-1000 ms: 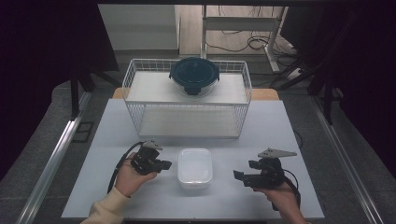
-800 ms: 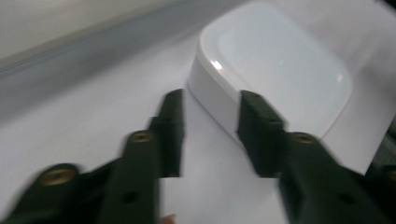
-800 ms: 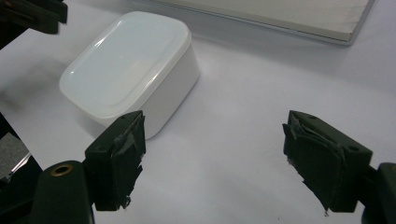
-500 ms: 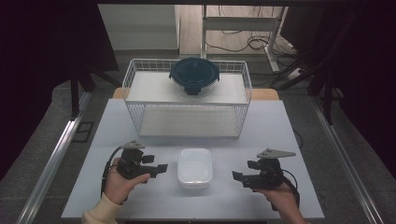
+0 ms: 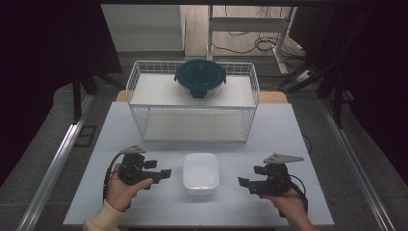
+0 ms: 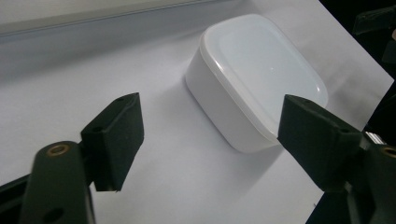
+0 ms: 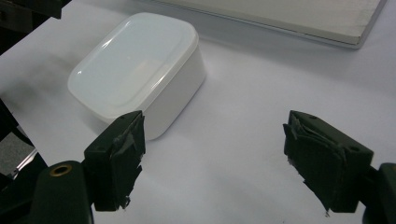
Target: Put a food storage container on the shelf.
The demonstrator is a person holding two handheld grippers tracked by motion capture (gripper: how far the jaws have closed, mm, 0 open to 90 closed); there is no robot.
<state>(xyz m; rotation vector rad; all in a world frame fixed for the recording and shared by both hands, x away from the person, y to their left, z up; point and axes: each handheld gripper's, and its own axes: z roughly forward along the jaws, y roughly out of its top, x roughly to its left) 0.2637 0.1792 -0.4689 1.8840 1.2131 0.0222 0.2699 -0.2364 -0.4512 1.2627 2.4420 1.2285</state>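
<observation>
A white lidded rectangular container (image 5: pixel 200 173) sits on the table's front middle, between both grippers. My left gripper (image 5: pixel 165 173) is open just left of it, jaws pointing right at it, with a small gap. My right gripper (image 5: pixel 244 183) is open to its right, jaws pointing left, a little farther off. In the left gripper view the container (image 6: pixel 261 79) lies ahead of the spread jaws of the left gripper (image 6: pixel 217 135), toward the right finger. In the right gripper view the container (image 7: pixel 135 65) lies ahead and left of the right gripper (image 7: pixel 222 158). Neither holds anything.
A white wire rack (image 5: pixel 192 122) stands behind the container across the table's middle. A round bowl with a dark blue lid (image 5: pixel 200 77) rests on its top shelf. The pale table (image 5: pixel 288 130) ends close in front of the hands.
My left gripper drew back to the left, away from the container, then eased slightly right again. The right gripper and the container stayed put.
</observation>
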